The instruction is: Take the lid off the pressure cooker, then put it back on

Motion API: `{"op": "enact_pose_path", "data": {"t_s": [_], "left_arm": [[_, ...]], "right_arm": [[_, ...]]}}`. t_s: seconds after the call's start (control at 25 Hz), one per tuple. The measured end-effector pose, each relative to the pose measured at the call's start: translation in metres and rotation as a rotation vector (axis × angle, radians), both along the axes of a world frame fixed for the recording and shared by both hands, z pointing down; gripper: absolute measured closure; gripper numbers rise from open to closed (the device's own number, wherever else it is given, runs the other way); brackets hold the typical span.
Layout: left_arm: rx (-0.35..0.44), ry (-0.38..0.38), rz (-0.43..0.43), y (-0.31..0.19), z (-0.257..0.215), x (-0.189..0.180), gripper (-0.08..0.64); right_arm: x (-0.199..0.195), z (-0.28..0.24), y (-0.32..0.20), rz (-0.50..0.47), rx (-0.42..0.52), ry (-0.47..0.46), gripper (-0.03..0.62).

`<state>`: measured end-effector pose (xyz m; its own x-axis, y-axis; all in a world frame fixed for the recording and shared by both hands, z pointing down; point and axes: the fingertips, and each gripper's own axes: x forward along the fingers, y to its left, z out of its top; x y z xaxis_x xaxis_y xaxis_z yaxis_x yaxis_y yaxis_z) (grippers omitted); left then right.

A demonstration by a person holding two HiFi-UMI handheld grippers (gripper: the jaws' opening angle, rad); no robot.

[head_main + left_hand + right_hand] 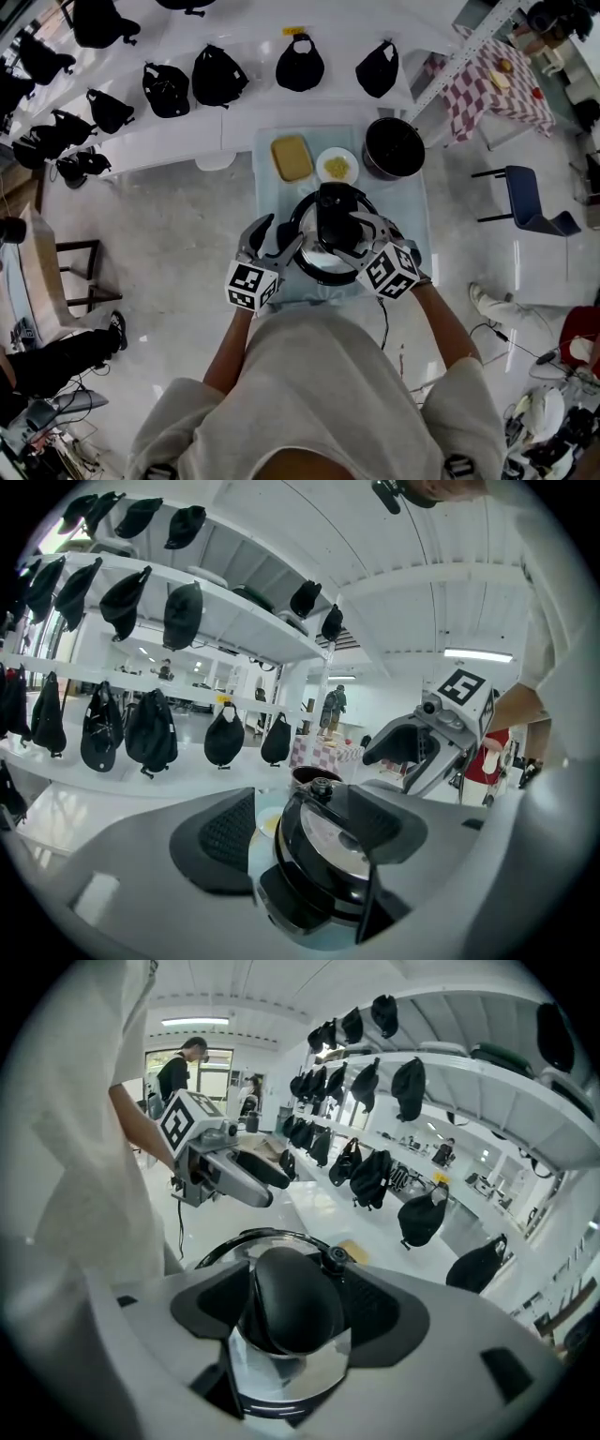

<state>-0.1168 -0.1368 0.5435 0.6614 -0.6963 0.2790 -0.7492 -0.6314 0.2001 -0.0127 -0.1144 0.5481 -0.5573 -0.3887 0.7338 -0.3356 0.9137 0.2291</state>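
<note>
The pressure cooker (314, 267) stands on a pale blue table (277, 141), its steel lid (281, 1372) on top. My right gripper (352, 234) reaches over the lid from the right. In the right gripper view it (292, 1312) is shut on the lid's black handle (291, 1307), a pad pressed to each side. My left gripper (274, 242) is at the cooker's left rim. In the left gripper view it (300, 832) is open and straddles the cooker's edge (309, 874); a gap shows at the left pad (225, 832).
Behind the cooker on the table lie a yellow tray (292, 157), a white plate of yellow food (337, 167) and a dark pot (394, 147). White shelves with black caps (216, 75) run along the far side. A blue chair (530, 206) stands to the right.
</note>
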Motion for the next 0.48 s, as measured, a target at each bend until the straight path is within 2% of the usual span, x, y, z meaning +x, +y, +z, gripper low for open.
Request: {"op": "enact_pose_path", "data": {"t_s": [0.32,0.48], "left_arm": [[0.002,0.015,-0.008,0.001,-0.001,-0.005,0.267],[0.002,0.019,-0.011,0.002,-0.002,-0.007,0.267]], "right_arm": [[-0.006,0.015,0.002,-0.177,-0.168,0.176,0.282],[-0.009,0.023,0.0,-0.231,-0.195,0.235,0.302]]}}
